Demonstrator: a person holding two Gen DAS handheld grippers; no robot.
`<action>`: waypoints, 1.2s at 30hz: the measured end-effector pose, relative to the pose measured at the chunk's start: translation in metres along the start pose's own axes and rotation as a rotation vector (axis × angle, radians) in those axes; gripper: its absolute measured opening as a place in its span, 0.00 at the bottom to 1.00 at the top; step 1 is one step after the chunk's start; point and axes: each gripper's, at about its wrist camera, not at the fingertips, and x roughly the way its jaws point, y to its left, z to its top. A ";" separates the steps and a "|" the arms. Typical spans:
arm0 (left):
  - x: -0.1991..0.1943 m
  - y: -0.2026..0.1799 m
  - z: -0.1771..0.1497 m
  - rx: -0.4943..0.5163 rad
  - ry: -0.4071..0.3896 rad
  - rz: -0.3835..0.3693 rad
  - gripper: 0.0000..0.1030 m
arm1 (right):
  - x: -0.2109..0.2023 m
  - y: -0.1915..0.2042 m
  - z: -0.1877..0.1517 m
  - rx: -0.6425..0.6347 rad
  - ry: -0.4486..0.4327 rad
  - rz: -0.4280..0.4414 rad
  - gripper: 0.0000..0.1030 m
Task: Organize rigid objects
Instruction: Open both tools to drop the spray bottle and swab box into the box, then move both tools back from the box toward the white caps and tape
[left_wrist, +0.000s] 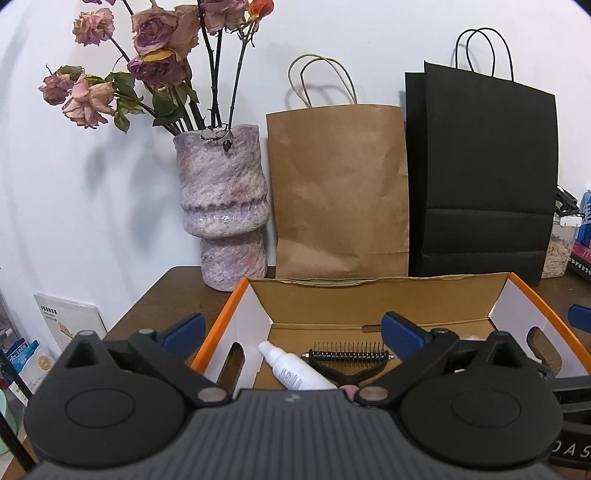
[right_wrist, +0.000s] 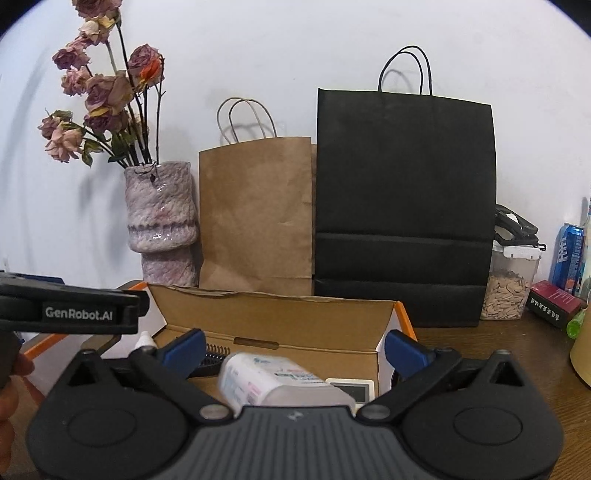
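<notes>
An open cardboard box with orange edges (left_wrist: 243, 321) (right_wrist: 391, 325) sits on the brown table. In the left wrist view a white bottle (left_wrist: 295, 369) and a black pet comb (left_wrist: 349, 356) lie on its floor. My left gripper (left_wrist: 291, 332) is open and empty above the box's left half. In the right wrist view a white translucent container (right_wrist: 269, 380) and a small white device (right_wrist: 351, 389) lie in the box. My right gripper (right_wrist: 293, 347) is open and empty above them. The left gripper's body (right_wrist: 74, 310) shows at the left.
A pink-grey vase with dried roses (left_wrist: 221, 206), a brown paper bag (left_wrist: 340, 192) and a black paper bag (left_wrist: 484, 173) stand behind the box against the wall. A seed container (right_wrist: 509, 284), a blue can (right_wrist: 569, 254) and a dark red box (right_wrist: 554, 302) stand at the right.
</notes>
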 end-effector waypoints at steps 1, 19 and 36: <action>0.000 0.000 0.000 -0.002 0.000 -0.002 1.00 | 0.000 0.000 0.000 0.000 -0.001 0.000 1.00; -0.008 0.004 0.000 -0.016 -0.004 -0.006 1.00 | -0.007 0.000 0.000 0.005 -0.016 -0.003 1.00; -0.038 0.012 -0.008 -0.033 -0.015 -0.014 1.00 | -0.037 0.005 -0.008 -0.024 -0.037 -0.007 1.00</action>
